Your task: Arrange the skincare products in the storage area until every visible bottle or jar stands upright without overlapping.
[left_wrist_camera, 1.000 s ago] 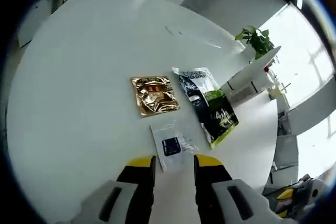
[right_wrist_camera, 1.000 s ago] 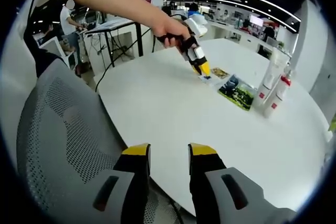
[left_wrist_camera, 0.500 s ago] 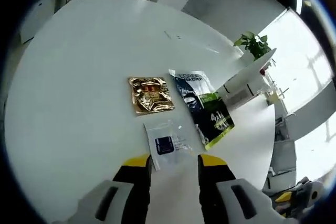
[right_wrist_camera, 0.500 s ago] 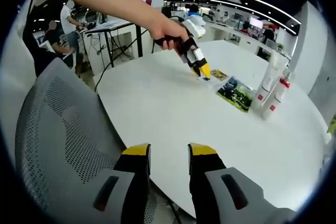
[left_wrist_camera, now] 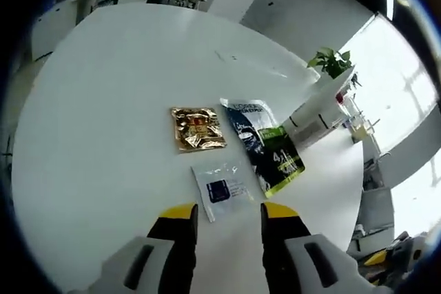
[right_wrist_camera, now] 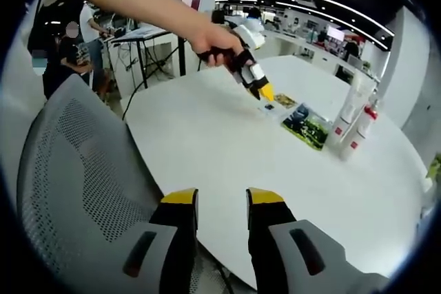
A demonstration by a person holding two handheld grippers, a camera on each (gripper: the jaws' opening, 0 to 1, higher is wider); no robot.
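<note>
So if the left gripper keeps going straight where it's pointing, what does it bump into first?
Most likely the clear sachet with the dark blue label, lying flat on the white table just ahead of the open left gripper. Depth is hard to judge.

Three flat sachets on table: one just ahead of left gripper, second beyond it leftward, third to right. Two tubes stand beyond third sachet.

Wide bare table at 9–12 o'clock of left gripper; sachets at 12, bottles at 2 block.
</note>
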